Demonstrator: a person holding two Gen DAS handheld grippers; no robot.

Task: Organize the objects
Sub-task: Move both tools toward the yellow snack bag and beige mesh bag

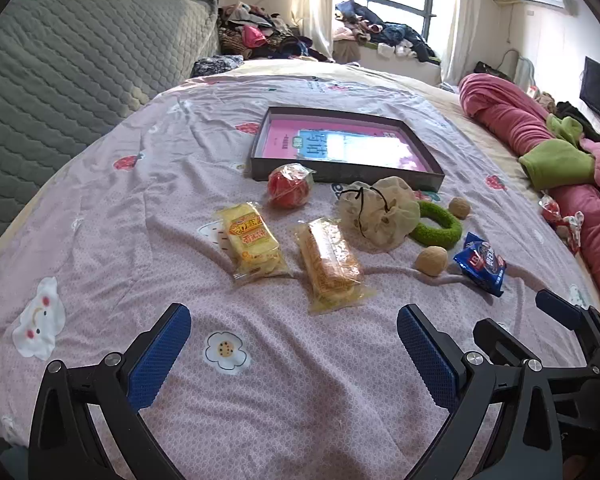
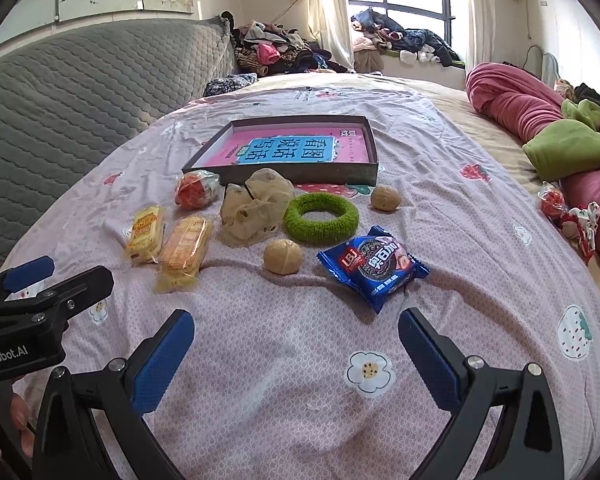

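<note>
A dark shallow box (image 1: 260,148) (image 2: 374,160) with a pink and blue book inside lies on the bed. In front of it lie a red wrapped ball (image 1: 289,189) (image 2: 194,190), two yellow snack packs (image 1: 252,240) (image 1: 330,262) (image 2: 145,232) (image 2: 184,246), a beige mesh pouch (image 1: 380,210) (image 2: 256,204), a green ring (image 1: 438,228) (image 2: 321,218), two walnuts (image 1: 431,261) (image 1: 459,207) (image 2: 283,256) (image 2: 385,197) and a blue cookie packet (image 1: 481,267) (image 2: 374,266). My left gripper (image 1: 294,334) is open and empty, short of the snack packs. My right gripper (image 2: 296,338) is open and empty, short of the cookie packet.
The bed has a pink patterned sheet (image 1: 260,360) (image 2: 300,360). A grey quilted headboard (image 1: 60,72) stands at the left. A rolled pink and green blanket (image 1: 540,140) (image 2: 560,140) lies at the right, with a red-white wrapper (image 2: 568,212) beside it. Clothes pile (image 2: 276,52) up at the back.
</note>
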